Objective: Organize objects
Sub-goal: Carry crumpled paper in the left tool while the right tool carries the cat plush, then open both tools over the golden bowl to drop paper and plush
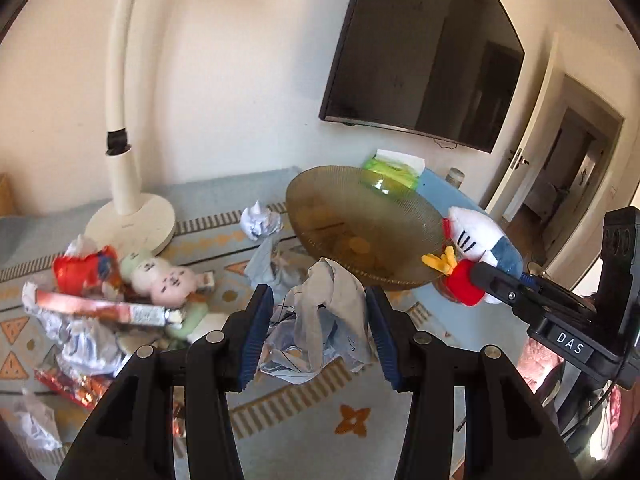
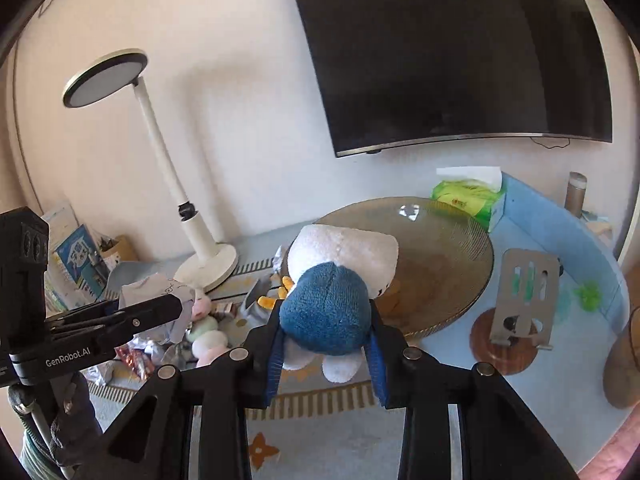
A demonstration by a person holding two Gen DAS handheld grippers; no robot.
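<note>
Two pickups were underway: the left tongs (image 1: 320, 332) were clenched on a limp, crumpled grey-blue cloth (image 1: 324, 320), the right tongs (image 2: 326, 344) on a fuzzy blue-and-white plush toy (image 2: 332, 300), both lifted above the patterned surface (image 1: 280, 420). Left to sort, I judged: foil wrappers (image 1: 80, 312), a soft pastel doll (image 1: 164, 280), balled paper (image 1: 258, 222). Beyond stood a ribbed amber glass bowl (image 1: 320, 200), unfilled.

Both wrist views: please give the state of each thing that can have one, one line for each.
Left gripper: shut on a pale crumpled cloth, lifted.
Right gripper: shut on the blue and white plush toy.
Television: screen dark.
Desk lamp: upright, appears unlit.
Amber glass plate: toy partly over it.
Green tissue pack: a tissue sticks out.
Pink and green plush doll: lying among wrappers.
</note>
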